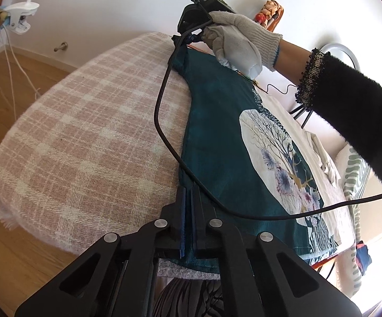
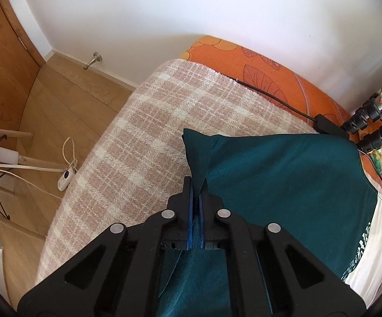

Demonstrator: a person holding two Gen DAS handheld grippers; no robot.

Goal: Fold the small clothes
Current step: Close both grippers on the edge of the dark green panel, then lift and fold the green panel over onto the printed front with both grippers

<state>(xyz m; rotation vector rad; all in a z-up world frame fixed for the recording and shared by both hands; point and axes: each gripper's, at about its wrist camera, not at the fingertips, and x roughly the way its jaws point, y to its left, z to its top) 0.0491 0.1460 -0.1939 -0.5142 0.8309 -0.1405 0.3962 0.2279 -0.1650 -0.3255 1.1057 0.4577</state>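
While both grippers bite the same long side of the teal shirt (image 1: pixel 217 121), we're set for the first fold. Shirt lies flat, print up, on the plaid blanket (image 1: pixel 85 132) over the bed, its near long side roughly mid-blanket and its far side toward the orange sheet (image 2: pixel 270 79) by the wall.

Left gripper (image 1: pixel 189 192): clenched on the hem-end corner of that side. Right gripper (image 2: pixel 196 185), in the gloved hand (image 1: pixel 238 45): clenched on a pinched-up peak at the shoulder end.

Risks from here, as we judge it:
- black cable (image 1: pixel 164 121) drapes across the shirt between the two grips; it could snag or drag the cloth during the fold.
- right bite is thin, just a peak of fabric; a fast lift may pull it out.
- uneven lift between us skews the crease.
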